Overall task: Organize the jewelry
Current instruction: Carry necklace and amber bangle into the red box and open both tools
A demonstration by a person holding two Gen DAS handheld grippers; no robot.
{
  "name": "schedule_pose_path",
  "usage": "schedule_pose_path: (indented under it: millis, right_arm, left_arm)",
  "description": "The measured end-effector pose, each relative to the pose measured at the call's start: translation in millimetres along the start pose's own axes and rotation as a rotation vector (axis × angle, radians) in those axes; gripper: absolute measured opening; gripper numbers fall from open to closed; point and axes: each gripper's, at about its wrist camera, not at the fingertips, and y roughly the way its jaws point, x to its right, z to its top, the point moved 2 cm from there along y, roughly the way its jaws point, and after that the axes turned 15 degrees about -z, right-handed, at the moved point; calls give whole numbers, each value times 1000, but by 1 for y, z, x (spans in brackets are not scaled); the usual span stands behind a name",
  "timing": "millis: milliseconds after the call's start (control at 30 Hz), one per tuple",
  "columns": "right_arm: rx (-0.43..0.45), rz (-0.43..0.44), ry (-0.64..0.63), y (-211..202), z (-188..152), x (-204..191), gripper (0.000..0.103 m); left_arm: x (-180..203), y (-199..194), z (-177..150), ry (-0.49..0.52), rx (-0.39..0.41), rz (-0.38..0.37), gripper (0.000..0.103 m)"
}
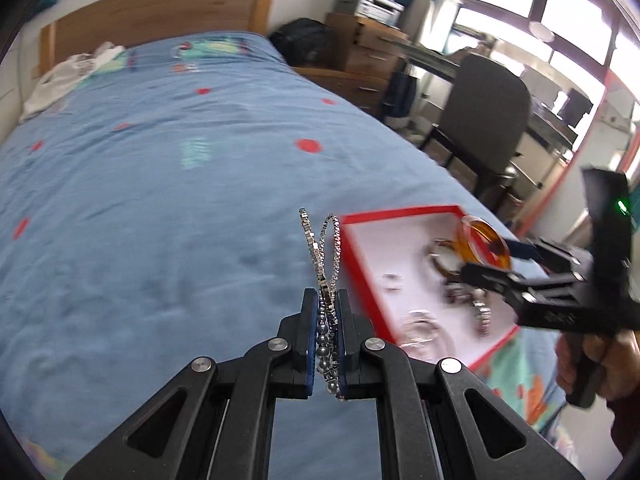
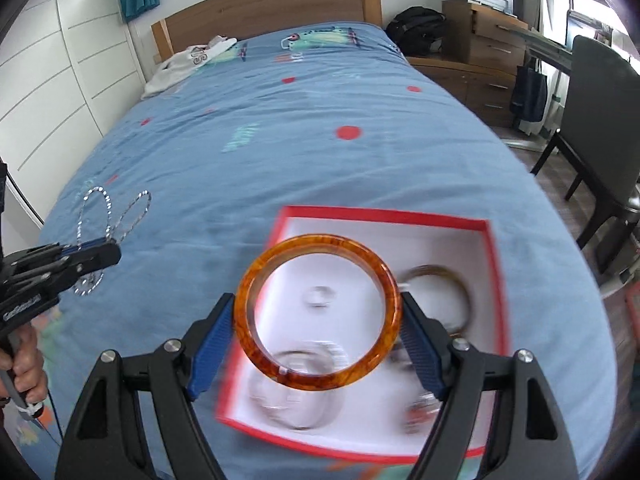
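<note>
My left gripper (image 1: pixel 327 300) is shut on a silver chain bracelet (image 1: pixel 320 252) and a strand of dark beads (image 1: pixel 322 354); the chain's loops stand up past the fingertips, above the blue bedspread. It also shows at the left of the right wrist view (image 2: pixel 106 249), with the chain (image 2: pixel 108 216). My right gripper (image 2: pixel 318 308) is shut on an amber bangle (image 2: pixel 318 314), held above the red box (image 2: pixel 384 216) with a white inside. In the left wrist view the bangle (image 1: pixel 484 246) hangs over the box (image 1: pixel 400 212).
The box holds a second brownish bangle (image 2: pixel 440 292), a ring (image 2: pixel 320 296) and blurred silver pieces (image 2: pixel 296 392). It lies on the bed near its right edge. A dark chair (image 2: pixel 600 120) and wooden drawers (image 2: pixel 492 40) stand to the right.
</note>
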Motion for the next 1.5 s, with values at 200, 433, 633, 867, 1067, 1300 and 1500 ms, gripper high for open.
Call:
schedule_pose_path:
  millis: [200,433,633,867,1067,1300,1500]
  right_arm:
    - [-30,44,-99,36,18,38,78]
    - [-86,113,-220,77,21,48,78]
    - [-104,117,-309,98,16,41,78]
    - [-111,110,-369,108,7,38,78]
    - [-110,105,-383,109,6,35,78]
    - [-119,101,-388,106,7,34,79]
    - [-114,86,-399,95,10,36,79]
  left_arm:
    - [36,57,4,22,-63,-42,8]
    - [52,110,9,21,-128,-46,8]
    - [48,139,6,-3,-169,21,8]
    - [40,148,-6,-20,-183,82,9]
    - [40,142,-5,-31,-155,85,20]
    - [49,136,3,13,-141,84,55]
    - [54,108,-2,33,-125,88,58]
